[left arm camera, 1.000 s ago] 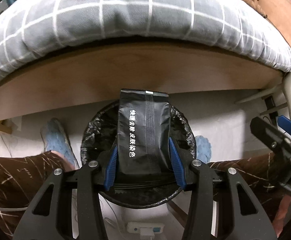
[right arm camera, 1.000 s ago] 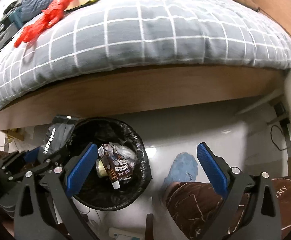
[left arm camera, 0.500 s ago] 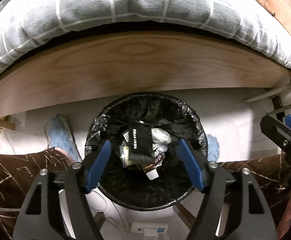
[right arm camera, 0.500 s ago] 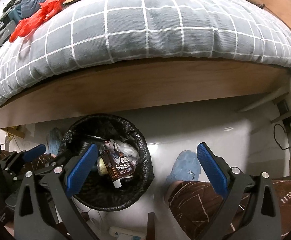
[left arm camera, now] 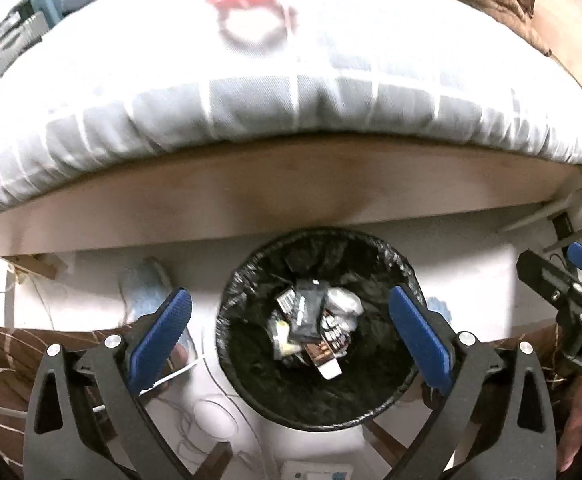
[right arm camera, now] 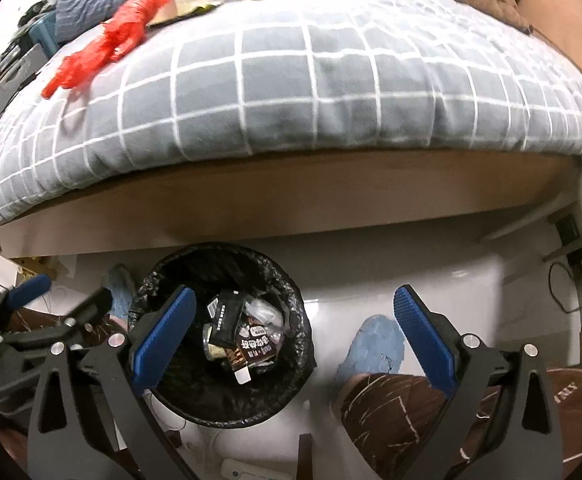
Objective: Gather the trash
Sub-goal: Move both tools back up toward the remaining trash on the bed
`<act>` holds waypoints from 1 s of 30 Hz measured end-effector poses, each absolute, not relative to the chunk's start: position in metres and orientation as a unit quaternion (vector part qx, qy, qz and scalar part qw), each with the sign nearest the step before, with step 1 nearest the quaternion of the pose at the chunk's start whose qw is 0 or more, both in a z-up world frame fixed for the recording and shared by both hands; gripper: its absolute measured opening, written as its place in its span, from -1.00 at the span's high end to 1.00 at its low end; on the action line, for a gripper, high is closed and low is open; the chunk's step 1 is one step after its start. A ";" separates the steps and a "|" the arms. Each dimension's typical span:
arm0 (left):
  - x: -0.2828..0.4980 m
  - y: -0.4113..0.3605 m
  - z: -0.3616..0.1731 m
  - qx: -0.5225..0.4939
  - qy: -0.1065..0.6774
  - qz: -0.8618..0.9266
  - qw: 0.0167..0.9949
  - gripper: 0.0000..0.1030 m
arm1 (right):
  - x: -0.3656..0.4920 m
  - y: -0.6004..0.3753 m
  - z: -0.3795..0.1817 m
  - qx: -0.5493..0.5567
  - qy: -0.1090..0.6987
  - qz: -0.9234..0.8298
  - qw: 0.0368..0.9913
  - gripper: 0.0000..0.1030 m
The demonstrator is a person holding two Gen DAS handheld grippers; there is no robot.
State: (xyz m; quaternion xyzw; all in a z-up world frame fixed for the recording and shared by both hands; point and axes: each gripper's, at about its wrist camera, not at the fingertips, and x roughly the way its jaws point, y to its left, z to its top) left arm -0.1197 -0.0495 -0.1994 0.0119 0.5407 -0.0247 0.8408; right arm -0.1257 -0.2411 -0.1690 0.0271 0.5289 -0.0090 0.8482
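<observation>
Above the lined trash bin (left arm camera: pixel 319 408), the left gripper (left arm camera: pixel 291 340) jaws are opening, empty; black packet (left arm camera: pixel 309 314) lies inside.

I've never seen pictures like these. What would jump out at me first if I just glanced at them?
Probably the round bin with a crinkled black liner on the pale floor beside the bed, with a black foil pouch lying on top of the wrappers inside. Next, the blue-padded left gripper above it, its jaws opening with nothing between them. Then the bright red plastic bag lying on the grey checked bedcover.
</observation>
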 end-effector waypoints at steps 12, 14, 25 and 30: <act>-0.123 -0.034 -0.152 0.015 0.504 -0.025 0.863 -0.89 | -0.126 -0.227 -0.124 0.017 0.486 0.009 0.874 -0.85; -0.122 -0.035 -0.144 0.017 0.499 -0.024 0.866 -0.89 | -0.126 -0.226 -0.117 0.014 0.479 0.011 0.878 -0.85; -0.101 -0.033 -0.102 0.007 0.472 -0.024 0.881 -0.89 | -0.111 -0.229 -0.076 0.010 0.441 0.012 0.897 -0.85; -0.079 -0.030 -0.083 0.006 0.459 -0.021 0.888 -0.89 | -0.098 -0.231 -0.063 0.006 0.429 0.015 0.903 -0.85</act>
